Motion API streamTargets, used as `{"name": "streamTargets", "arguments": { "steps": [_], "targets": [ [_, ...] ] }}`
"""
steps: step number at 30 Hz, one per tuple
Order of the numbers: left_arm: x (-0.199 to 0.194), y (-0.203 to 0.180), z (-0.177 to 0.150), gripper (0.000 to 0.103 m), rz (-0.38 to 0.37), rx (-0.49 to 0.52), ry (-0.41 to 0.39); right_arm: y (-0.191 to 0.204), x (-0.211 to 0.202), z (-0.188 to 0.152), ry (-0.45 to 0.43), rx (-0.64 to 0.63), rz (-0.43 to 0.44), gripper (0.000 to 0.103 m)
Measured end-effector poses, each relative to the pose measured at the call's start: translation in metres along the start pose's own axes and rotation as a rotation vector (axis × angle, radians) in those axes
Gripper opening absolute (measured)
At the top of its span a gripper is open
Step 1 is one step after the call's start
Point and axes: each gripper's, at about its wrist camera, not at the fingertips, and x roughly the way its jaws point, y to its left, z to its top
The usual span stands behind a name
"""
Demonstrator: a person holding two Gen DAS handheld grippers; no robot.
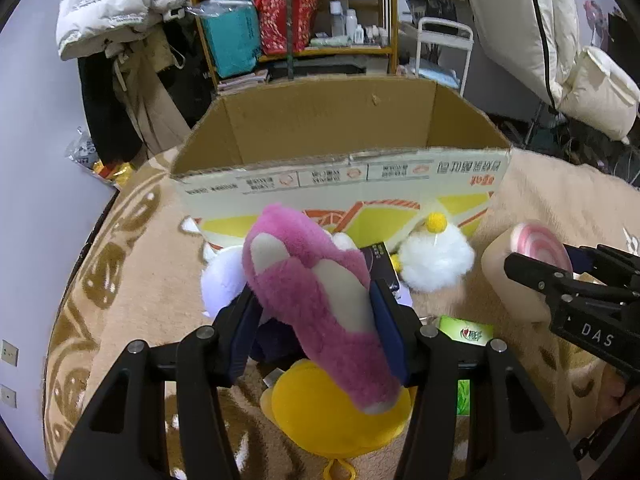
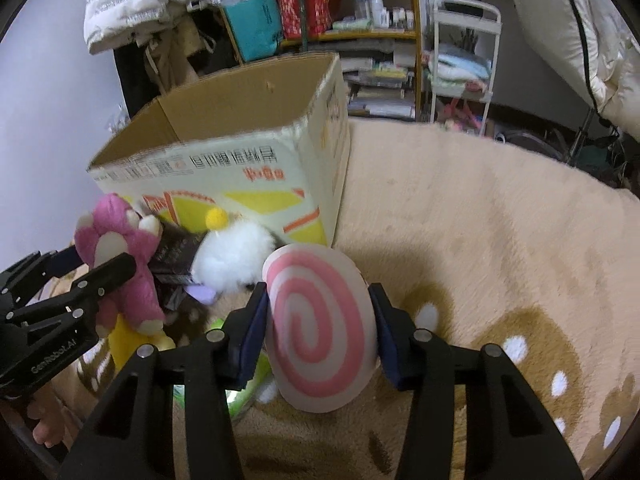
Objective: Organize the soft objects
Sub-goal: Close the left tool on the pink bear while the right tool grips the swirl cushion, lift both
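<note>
My left gripper [image 1: 316, 304] is shut on a pink plush toy [image 1: 312, 300], held above the blanket in front of the open cardboard box [image 1: 320, 120]. My right gripper [image 2: 318, 320] is shut on a pink-and-white swirl cushion [image 2: 320, 328], to the right of the box's front corner. The pink plush toy [image 2: 120, 264] and left gripper [image 2: 100, 276] show at the left of the right wrist view; the swirl cushion [image 1: 536, 240] shows at the right of the left wrist view. A white fluffy toy with a yellow pompom [image 1: 436, 256] and a yellow plush [image 1: 332, 412] lie on the blanket.
A beige patterned blanket [image 2: 480, 240] covers the surface. A dark packet [image 1: 380, 256], a green packet [image 1: 468, 332] and a white-lilac plush [image 1: 220, 280] lie by the box. Behind stand cluttered shelves [image 1: 296, 20], hanging coats [image 1: 120, 12] and a white cart [image 2: 464, 60].
</note>
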Motion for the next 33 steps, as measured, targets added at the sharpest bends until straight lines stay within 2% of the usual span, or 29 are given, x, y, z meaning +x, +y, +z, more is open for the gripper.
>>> {"name": "streamTargets", "arguments": {
  "steps": [5, 8, 17, 18, 21, 24, 27, 33],
  "targets": [
    [-0.014, 0.003, 0.001, 0.047, 0.027, -0.003, -0.046, 0.006, -0.017, 0.004, -0.070, -0.018, 0.002, 0.052],
    [-0.020, 0.006, -0.002, 0.039, 0.037, 0.002, -0.055, 0.009, -0.025, 0.006, -0.106, -0.028, 0.009, 0.052],
    [-0.011, 0.019, -0.004, 0.038, -0.063, -0.065, 0.013, 0.015, -0.035, 0.003, -0.128, -0.042, 0.001, 0.052],
    [-0.010, 0.020, -0.004, 0.039, -0.066, -0.072, 0.014, 0.016, -0.036, 0.003, -0.130, -0.044, 0.001, 0.052],
    [-0.007, 0.019, -0.004, 0.055, -0.044, -0.085, 0.016, 0.016, -0.037, 0.002, -0.133, -0.046, -0.004, 0.052],
    [-0.002, 0.023, -0.005, 0.056, -0.063, -0.115, 0.027, 0.016, -0.037, 0.002, -0.131, -0.045, -0.006, 0.052],
    [0.001, 0.027, -0.004, 0.065, -0.093, -0.159, 0.047, 0.016, -0.037, 0.002, -0.127, -0.040, -0.005, 0.052],
    [0.004, 0.031, -0.005, 0.065, -0.141, -0.187, 0.072, 0.015, -0.036, 0.002, -0.125, -0.037, 0.001, 0.052]
  ]
}}
